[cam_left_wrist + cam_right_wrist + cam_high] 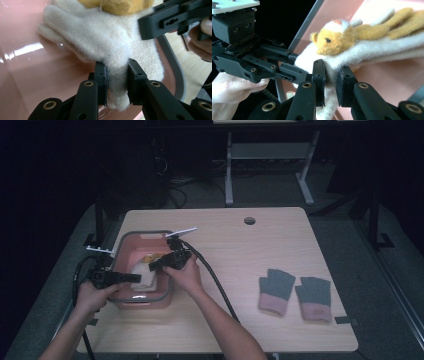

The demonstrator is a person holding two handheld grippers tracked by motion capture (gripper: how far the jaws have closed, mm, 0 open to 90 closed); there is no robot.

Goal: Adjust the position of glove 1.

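Fuzzy knitted glove [105, 42]: cream-white all over, no pattern on the wool.
Plush animal patch [334, 37]: golden-orange fur, white blaze, a dab of red on top, black eye.
Plastic tub [165, 297]: salmon pink, grey rim.
Pair of fingerless knit gloves [295, 292]: dark grey hands, dusty pink cuffs.
Wooden bench [260, 250]: pale wood grain.
Gripper fingers [101, 77]: matte black, brass-coloured rivets.

The room was dark; a grey floor [280, 190] lay beyond the wooden counter [250, 250], with white desk legs [229, 170] behind.
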